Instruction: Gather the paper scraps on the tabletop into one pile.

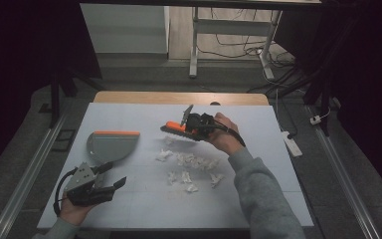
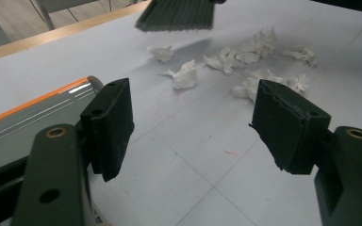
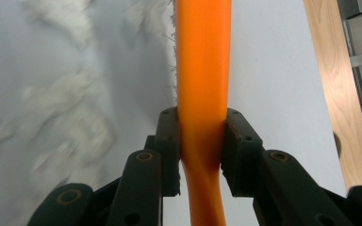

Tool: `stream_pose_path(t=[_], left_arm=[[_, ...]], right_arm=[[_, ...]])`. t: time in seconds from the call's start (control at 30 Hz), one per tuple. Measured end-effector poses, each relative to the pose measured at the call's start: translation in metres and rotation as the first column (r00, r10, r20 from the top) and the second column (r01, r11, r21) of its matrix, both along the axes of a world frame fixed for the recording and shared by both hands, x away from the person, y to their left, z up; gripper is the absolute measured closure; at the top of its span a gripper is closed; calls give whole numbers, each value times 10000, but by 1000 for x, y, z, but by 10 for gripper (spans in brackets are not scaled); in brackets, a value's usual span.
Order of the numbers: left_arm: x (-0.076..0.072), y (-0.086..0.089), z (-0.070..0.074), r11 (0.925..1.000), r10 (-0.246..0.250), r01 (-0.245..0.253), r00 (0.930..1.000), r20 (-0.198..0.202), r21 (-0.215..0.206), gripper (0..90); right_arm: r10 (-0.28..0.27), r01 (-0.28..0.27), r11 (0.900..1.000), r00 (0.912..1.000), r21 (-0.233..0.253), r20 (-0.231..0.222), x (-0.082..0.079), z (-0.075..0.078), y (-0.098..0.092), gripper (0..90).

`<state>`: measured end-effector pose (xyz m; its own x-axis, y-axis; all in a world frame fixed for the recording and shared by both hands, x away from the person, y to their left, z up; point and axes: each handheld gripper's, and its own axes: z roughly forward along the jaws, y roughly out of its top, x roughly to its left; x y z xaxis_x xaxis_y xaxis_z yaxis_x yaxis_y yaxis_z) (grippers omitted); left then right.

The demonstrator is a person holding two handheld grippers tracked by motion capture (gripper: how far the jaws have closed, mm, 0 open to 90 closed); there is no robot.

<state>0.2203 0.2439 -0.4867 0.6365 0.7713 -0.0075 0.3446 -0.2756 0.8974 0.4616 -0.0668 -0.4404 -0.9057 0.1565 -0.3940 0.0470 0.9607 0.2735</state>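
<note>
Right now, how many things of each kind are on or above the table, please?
Brush: 1
Dustpan: 1
Crumpled paper scraps: about 9, as some overlap
Total: about 11

A white tabletop (image 1: 144,209) with a faint grid of seams covers the desk, whose wooden edge (image 1: 179,97) shows at the far side. Crumpled paper scraps (image 1: 189,167) lie scattered across the middle, and a grey dustpan (image 1: 110,145) with an orange lip rests flat at the left.
</note>
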Motion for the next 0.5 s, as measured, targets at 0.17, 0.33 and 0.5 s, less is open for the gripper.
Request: stream_pose_path(t=[0.17, 0.33, 0.5], left_arm=[[0, 3, 0, 10000, 74, -74, 10000, -38, -22, 305], [-1, 4, -1, 9999, 158, -158, 9999, -41, -18, 305], [-1, 4, -1, 9999, 141, -142, 9999, -68, -20, 306]], right_arm=[[180, -176, 9990, 9998, -410, 103, 16, -16, 15, 699], [845, -842, 9913, 9964, -1007, -15, 7, -20, 25, 700], [1720, -1724, 9676, 9849, -1843, -183, -17, -17, 20, 701]])
